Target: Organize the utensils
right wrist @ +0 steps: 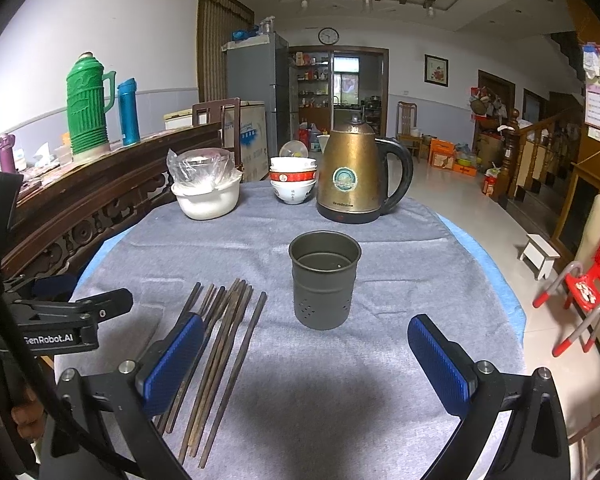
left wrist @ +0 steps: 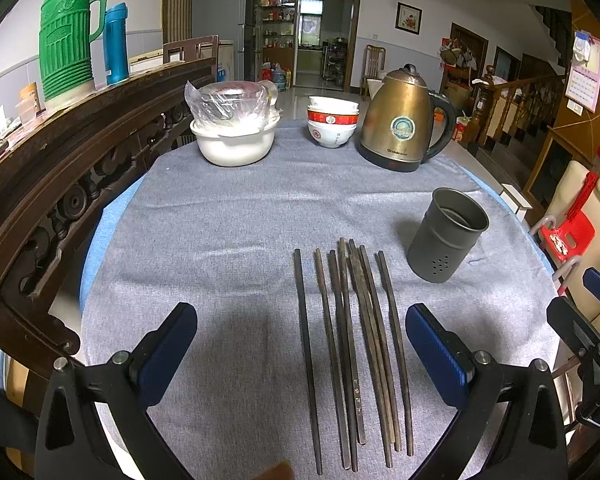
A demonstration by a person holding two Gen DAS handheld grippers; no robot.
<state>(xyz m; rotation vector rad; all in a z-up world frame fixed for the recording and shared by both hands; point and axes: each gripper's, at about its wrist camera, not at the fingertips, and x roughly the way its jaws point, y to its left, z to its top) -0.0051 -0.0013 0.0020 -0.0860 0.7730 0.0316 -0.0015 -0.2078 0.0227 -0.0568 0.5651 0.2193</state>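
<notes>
Grey cloth (left wrist: 228,216): covers the round table.
Chopsticks (left wrist: 356,344): dark wood, loose side by side near the table's near edge, some overlapping.
Holder (right wrist: 324,282): grey metal cup, upright mid-table, right of the chopsticks, apart from them.
Far edge: white pot (left wrist: 234,142), stacked bowls (left wrist: 332,122), brass-coloured kettle (left wrist: 400,124).
Left gripper (left wrist: 302,346): jaws wide apart, empty, above the chopsticks.
Right gripper (right wrist: 306,356): jaws wide apart, empty, facing the holder.

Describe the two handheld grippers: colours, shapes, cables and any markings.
Both are black, with angular frames carrying silver round bolts. The left gripper has two fingers faced with dark blue pads. The right gripper is alike, its pads brighter blue and finely textured. In the right wrist view the left gripper's side reads "GenRobot.AI" in white, and black cables run beside it. No sleeves show.
</notes>
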